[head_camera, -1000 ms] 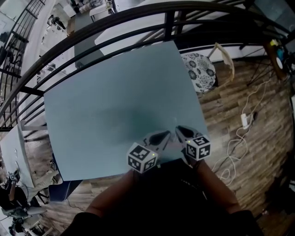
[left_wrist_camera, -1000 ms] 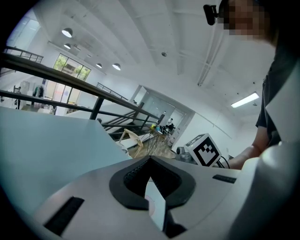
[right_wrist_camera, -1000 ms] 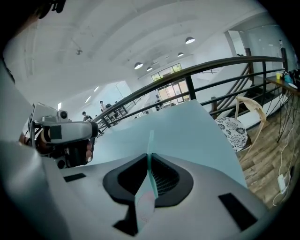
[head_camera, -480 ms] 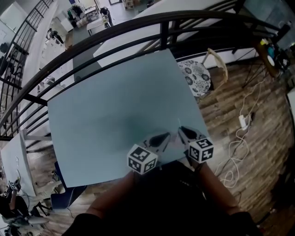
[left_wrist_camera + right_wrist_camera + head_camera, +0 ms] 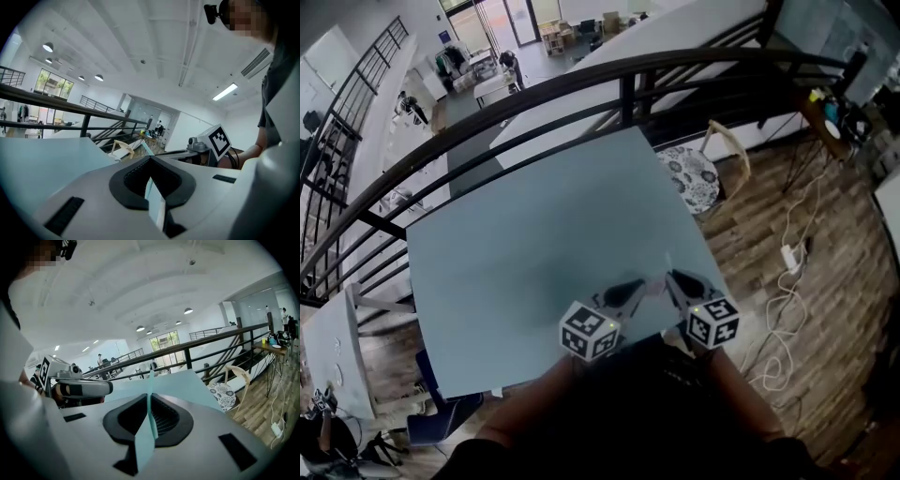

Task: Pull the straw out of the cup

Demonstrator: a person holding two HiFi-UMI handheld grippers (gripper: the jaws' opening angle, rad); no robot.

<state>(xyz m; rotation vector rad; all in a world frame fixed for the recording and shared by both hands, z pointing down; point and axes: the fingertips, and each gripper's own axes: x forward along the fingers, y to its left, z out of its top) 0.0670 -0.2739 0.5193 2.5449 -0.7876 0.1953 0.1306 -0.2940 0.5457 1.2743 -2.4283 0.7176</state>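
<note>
Left gripper and right gripper stay closed, empty, unmoved at the table's near edge; no cup or straw visible yet.

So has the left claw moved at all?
No. The left claw stays at the table's near edge; only the camera has tilted.

Thin pale-blue straw; pinched in rt gripper; tip sticks fwd.
</note>
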